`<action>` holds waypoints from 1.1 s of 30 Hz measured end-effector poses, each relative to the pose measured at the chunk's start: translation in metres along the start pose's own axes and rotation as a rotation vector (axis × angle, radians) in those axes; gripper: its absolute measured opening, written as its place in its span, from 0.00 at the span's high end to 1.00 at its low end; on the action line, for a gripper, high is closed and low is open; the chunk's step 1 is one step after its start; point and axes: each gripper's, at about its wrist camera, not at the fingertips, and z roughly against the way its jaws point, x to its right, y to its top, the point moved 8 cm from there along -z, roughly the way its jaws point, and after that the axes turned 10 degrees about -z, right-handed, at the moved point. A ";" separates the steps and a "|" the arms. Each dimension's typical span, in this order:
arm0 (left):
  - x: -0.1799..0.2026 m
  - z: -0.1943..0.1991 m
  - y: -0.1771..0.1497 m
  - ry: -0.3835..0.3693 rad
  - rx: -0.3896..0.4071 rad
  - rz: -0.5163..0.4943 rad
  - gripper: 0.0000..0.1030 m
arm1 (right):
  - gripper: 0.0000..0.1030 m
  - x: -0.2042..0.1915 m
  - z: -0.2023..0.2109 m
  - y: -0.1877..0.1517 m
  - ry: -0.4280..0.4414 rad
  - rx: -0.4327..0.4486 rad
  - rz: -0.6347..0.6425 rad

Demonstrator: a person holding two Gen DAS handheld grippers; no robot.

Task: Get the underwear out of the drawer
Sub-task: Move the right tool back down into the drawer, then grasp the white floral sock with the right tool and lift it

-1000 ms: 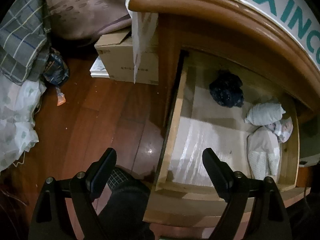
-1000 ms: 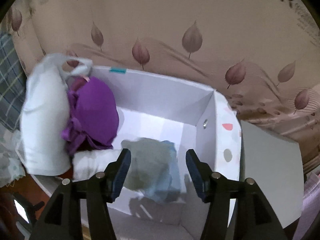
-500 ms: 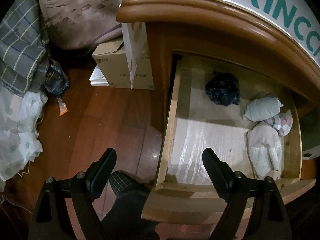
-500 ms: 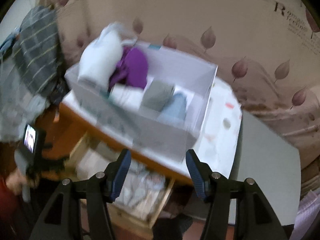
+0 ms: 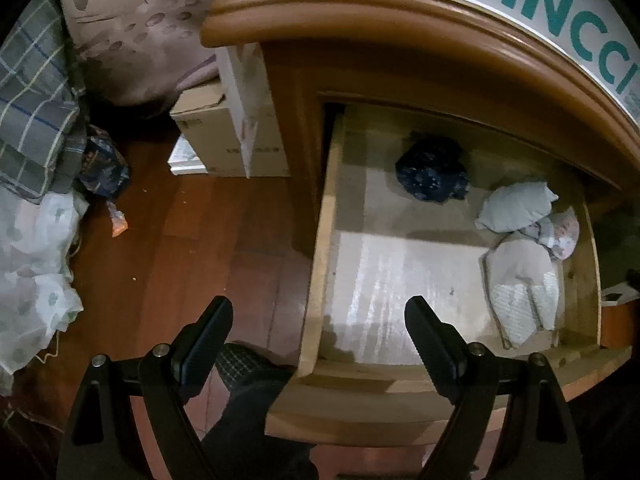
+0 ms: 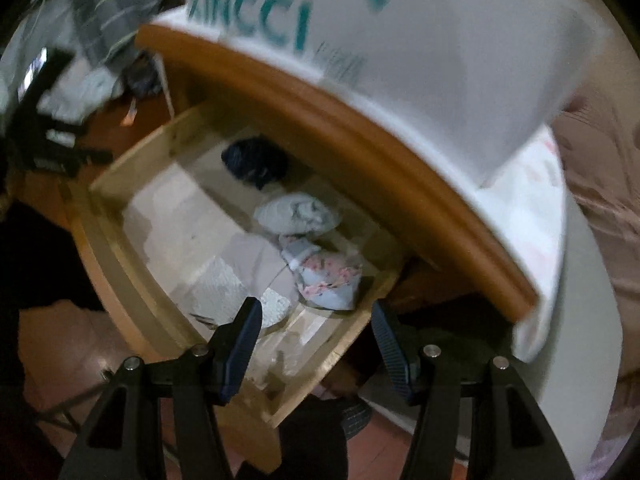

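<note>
One wooden cabinet (image 5: 400, 64) with a rounded top edge carries one white box (image 6: 420, 52) printed with teal letters. Below that edge, one drawer (image 5: 320, 240) stands pulled out over the dark wooden floor (image 5: 192, 248); its bottom is lined with pale paper.

Four bundles of underwear lie in the drawer. One dark blue bundle (image 5: 434, 174) sits at the back, apart from the rest. One pale grey bundle (image 5: 516, 206) lies to its right, touching one small floral bundle (image 6: 326, 276) against the right wall. One cream folded piece (image 5: 520, 292), the largest, lies nearest the drawer front on the right. The left half of the drawer bottom holds nothing.

Beside the cabinet on the floor: one cardboard box (image 5: 208, 128), one plaid cloth (image 5: 32, 96), one pale printed cloth (image 5: 32, 264) and one small dark packet (image 5: 104, 168).

The left gripper (image 5: 318, 322) hovers above the drawer's front left corner, jaws spread wide with nothing between them. The right gripper (image 6: 316, 326), in a motion-blurred view, hangs above the drawer's front right corner, jaws parted and empty, the floral bundle just beyond its fingertips. A dark-clothed leg and checked slipper (image 5: 240, 360) show below the left gripper.
</note>
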 end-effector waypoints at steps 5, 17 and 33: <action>0.010 -0.002 0.002 -0.010 -0.009 -0.028 0.16 | 0.44 -0.010 -0.045 0.002 -0.032 -0.022 0.151; 0.016 -0.005 0.004 -0.060 -0.015 -0.018 0.16 | 0.45 -0.023 -0.118 0.008 -0.107 -0.059 0.423; 0.018 -0.009 0.007 -0.087 -0.027 -0.002 0.16 | 0.60 -0.017 -0.160 0.000 -0.077 -0.201 0.367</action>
